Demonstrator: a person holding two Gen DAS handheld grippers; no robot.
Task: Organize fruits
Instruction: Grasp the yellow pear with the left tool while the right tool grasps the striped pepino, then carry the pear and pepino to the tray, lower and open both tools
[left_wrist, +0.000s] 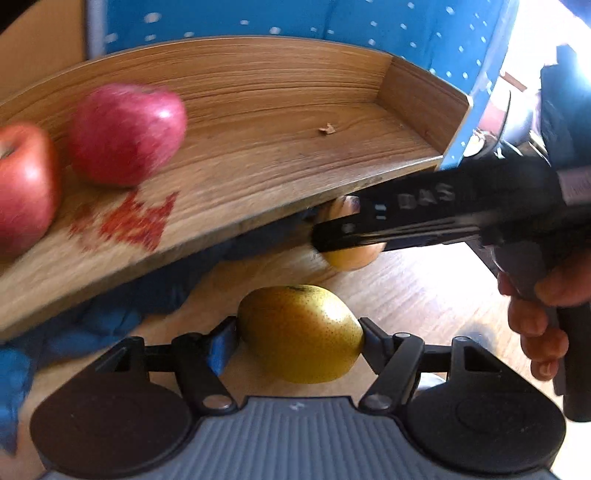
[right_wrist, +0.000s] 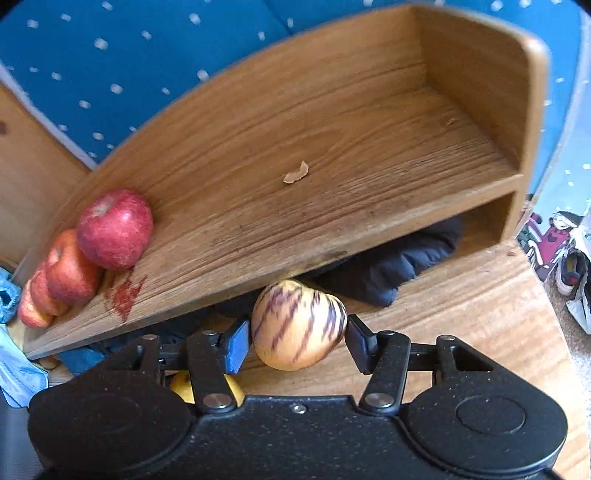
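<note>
Sitting sideways in the left gripper (left_wrist: 300, 334), one yellow pear (left_wrist: 300, 332) is squeezed between both fingers, its long side running finger to finger. The right gripper (right_wrist: 297, 332) pinches one cream fruit with purple stripes (right_wrist: 298, 325), stripes running up and down. Three red apples (right_wrist: 115, 229) line up on the wooden shelf (right_wrist: 332, 147).

The nearer red apple (left_wrist: 127, 134) is smearing with motion blur in the left wrist view, and the apple at the edge (left_wrist: 24, 188) is getting cropped by the frame. The striped fruit (left_wrist: 349, 236) is mostly hiding behind the right gripper (left_wrist: 332, 236) there. Over in the right wrist view, the yellow pear (right_wrist: 184, 386) is peeking out from under the linkage — barely a sliver — and the dark cloth (right_wrist: 399, 258) is disappearing under the wooden shelf (right_wrist: 332, 155).
</note>
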